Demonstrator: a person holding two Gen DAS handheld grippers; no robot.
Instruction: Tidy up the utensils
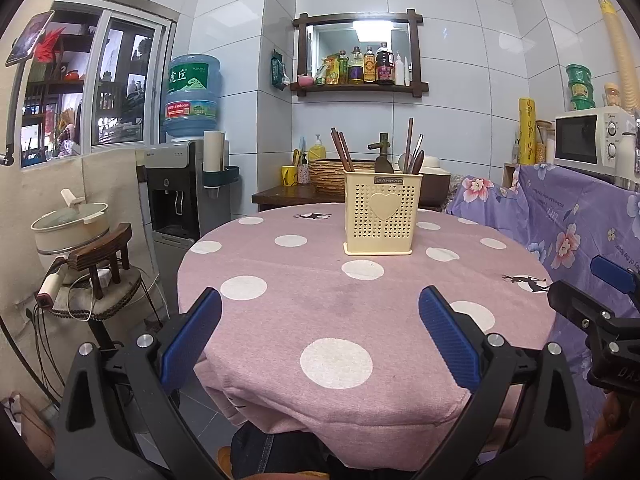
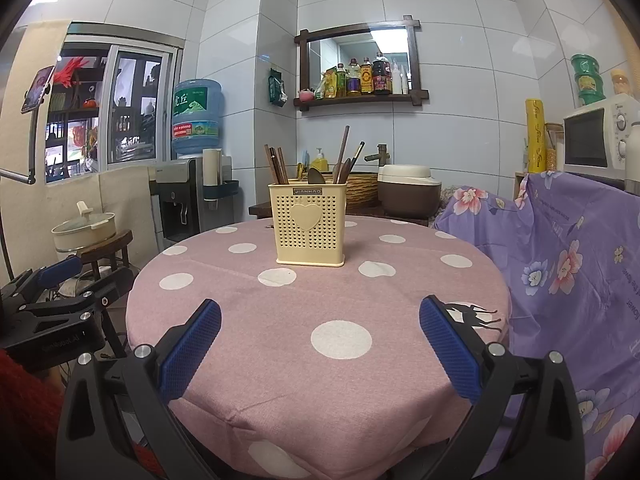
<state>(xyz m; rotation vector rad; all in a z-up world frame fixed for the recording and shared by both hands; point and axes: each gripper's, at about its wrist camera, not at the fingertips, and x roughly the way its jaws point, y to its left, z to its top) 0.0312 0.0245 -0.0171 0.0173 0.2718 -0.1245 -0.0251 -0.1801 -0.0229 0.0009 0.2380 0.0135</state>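
Holder [image 1: 379, 213] sits upright at the far-centre of the desk [image 1: 280, 320], w/ chopsticks [image 1: 342, 152] in its left compartment and spoons [image 1: 414, 156] plus a dark scoop to the right, handles up, so probably already sorted by type; no loose utensils show on the cloth, so the task looks done or close to it. Left gripper [image 1: 320, 336] hangs over the near edge, jaws spread wide, nothing between them. Right gripper [image 2: 320, 338] likewise, jaws apart and empty, also back at the near edge, both well apart from the holder, likely a rest pose clear of the handles. Left wrist view shows the right gripper at its right border, over the floral cover [image 1: 580, 220], and the holder right of centre. Right wrist view shows the left gripper at its left border, beside a red sleeve [image 2: 24, 412], holder left of centre, and a rice cooker [image 2: 408, 190] unblocked behind it.
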